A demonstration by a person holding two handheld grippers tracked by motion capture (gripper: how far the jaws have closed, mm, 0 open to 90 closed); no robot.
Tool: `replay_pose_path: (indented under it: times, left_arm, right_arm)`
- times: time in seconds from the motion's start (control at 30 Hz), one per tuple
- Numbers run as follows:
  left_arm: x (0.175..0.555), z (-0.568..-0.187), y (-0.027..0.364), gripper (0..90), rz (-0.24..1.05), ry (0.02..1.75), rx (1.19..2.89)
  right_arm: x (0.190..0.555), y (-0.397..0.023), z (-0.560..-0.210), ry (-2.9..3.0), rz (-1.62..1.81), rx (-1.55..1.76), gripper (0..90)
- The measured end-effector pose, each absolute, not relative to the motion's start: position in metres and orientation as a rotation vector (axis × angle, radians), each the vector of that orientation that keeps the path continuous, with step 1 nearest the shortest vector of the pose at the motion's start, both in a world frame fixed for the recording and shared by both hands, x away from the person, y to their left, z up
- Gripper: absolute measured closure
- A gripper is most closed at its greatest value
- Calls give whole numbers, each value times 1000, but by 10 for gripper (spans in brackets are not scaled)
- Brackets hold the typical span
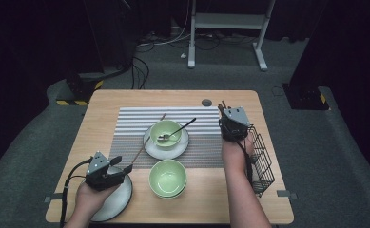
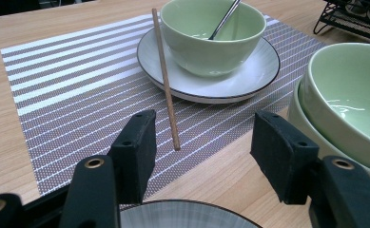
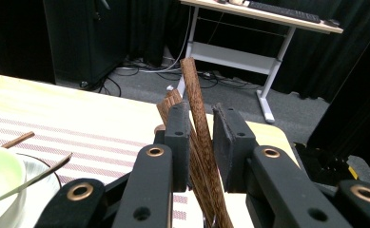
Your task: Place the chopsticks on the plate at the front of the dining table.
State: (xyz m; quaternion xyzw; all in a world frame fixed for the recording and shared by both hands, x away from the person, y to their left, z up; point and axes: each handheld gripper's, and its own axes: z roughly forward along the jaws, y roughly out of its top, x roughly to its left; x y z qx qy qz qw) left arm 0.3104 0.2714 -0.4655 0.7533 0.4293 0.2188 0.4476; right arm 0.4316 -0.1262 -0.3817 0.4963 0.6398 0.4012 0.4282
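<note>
Chopsticks stood bunched between the pads of the right gripper, which squeezed them above the table's 2 o'clock corner, just beside the rack. The left gripper hung with jaws apart and nothing in them over the plate at 7 o'clock. One stick leaned on the saucer under the bowl.

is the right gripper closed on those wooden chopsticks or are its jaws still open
Closed on them. In the right gripper view, the right gripper has both black pads pressed against the bundle of wooden chopsticks, which stick up between the jaws.
</note>
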Motion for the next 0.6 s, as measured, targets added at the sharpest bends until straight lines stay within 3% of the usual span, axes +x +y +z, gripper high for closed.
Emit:
replay_pose_path:
  times: [0.6]
  left_arm:
    - [310,-465,271,415,536,1064,1864]
  right_arm:
    - [410,-130,-372,1588,1019,1187,796]
